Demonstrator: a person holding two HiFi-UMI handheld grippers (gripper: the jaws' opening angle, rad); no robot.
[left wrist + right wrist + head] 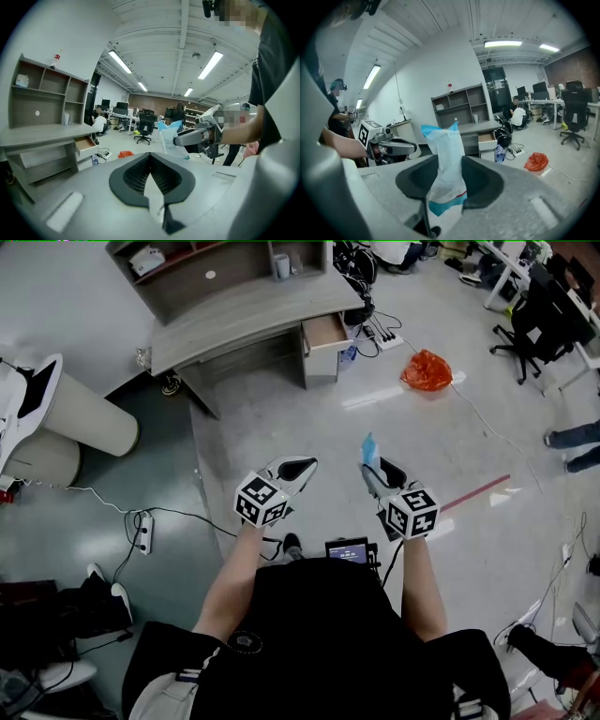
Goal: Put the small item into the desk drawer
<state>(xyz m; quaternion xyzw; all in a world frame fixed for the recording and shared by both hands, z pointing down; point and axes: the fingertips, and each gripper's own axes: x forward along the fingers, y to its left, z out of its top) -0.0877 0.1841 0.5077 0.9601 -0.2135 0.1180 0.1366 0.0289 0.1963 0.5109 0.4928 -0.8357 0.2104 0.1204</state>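
Head view: the person is standing well apart from the far desk (246,310), whose drawer (323,331) is hanging open. The right gripper (375,469) is clamping the packet (368,446). Left gripper view: the left gripper (150,176) is sitting with its jaws together, empty. Right gripper view: the pads are pinching the packet's lower part and its top is standing free. A thin, limp packet could likely be slipping out in transit or catching the drawer's rim.
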